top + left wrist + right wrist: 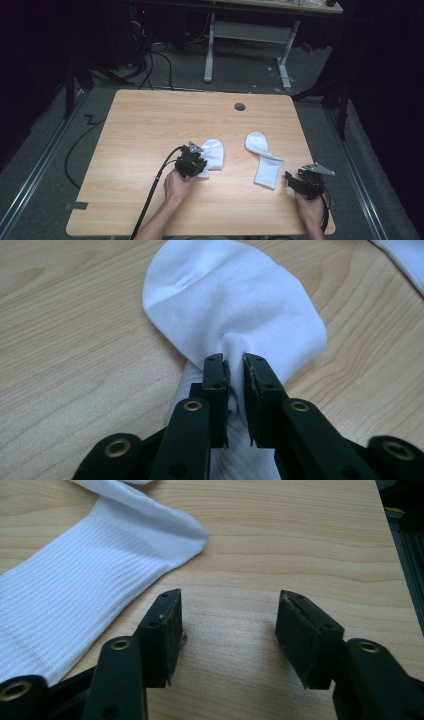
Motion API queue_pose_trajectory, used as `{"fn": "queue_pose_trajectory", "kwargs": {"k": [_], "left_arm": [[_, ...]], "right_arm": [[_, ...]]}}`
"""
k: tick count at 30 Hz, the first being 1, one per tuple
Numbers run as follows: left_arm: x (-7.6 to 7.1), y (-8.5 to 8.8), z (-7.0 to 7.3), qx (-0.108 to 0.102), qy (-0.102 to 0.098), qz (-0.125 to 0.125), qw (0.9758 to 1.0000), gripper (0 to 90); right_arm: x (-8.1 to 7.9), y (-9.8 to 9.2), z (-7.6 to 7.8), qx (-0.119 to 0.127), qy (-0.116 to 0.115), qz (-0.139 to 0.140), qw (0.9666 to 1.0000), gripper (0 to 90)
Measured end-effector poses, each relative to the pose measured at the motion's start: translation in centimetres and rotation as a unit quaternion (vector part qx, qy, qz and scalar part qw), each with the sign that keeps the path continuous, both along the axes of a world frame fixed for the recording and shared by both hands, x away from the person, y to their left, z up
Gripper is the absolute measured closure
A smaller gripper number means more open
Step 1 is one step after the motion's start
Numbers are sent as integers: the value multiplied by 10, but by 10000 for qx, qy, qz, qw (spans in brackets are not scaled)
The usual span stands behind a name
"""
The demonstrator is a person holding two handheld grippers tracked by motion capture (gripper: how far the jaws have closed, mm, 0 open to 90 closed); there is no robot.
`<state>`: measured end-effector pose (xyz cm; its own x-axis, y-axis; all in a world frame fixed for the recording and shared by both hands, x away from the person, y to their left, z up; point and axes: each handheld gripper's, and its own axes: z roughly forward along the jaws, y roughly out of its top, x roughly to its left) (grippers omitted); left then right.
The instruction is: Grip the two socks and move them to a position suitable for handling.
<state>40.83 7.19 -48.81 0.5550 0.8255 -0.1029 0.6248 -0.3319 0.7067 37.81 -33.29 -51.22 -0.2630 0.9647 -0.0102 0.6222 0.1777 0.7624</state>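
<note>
A folded white sock point(212, 152) lies on the wooden table point(150, 125) left of centre. My left gripper point(198, 165) comes at it from the near side, and in the left gripper view the left gripper point(235, 365) is shut on a pinched fold of this sock point(235, 305). A second white sock point(263, 160) lies stretched out to the right, toe away from me. My right gripper point(295, 179) rests just right of its cuff. In the right gripper view the right gripper point(230, 615) stands open over bare wood, the ribbed cuff point(75, 595) to its left.
A round cable hole point(240, 106) sits near the table's far edge. The right gripper is close to the table's right edge point(312, 165). Beyond the table stands a white-legged desk point(250, 35) on a grey floor with cables.
</note>
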Motion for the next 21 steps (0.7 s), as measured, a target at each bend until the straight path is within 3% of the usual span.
{"fn": "queue_pose_trajectory", "kwargs": {"k": [6,11,15,16,21], "left_arm": [[-1,0,0,115,3,-4,9999,766],[-3,3,3,-26,20,18,10000,690],[-4,8,9,-124,-63,62,9999,637],[-4,10,10,-153,-70,82,9998,621],[-1,16,15,-180,-117,195,9996,579]], "right_arm": [[0,1,0,23,-6,20,10000,496],[2,1,3,-42,78,-40,10000,586],[-1,5,12,54,-83,195,9998,621],[-4,11,18,147,-213,359,9990,639],[-8,30,28,212,-374,739,9963,663]]}}
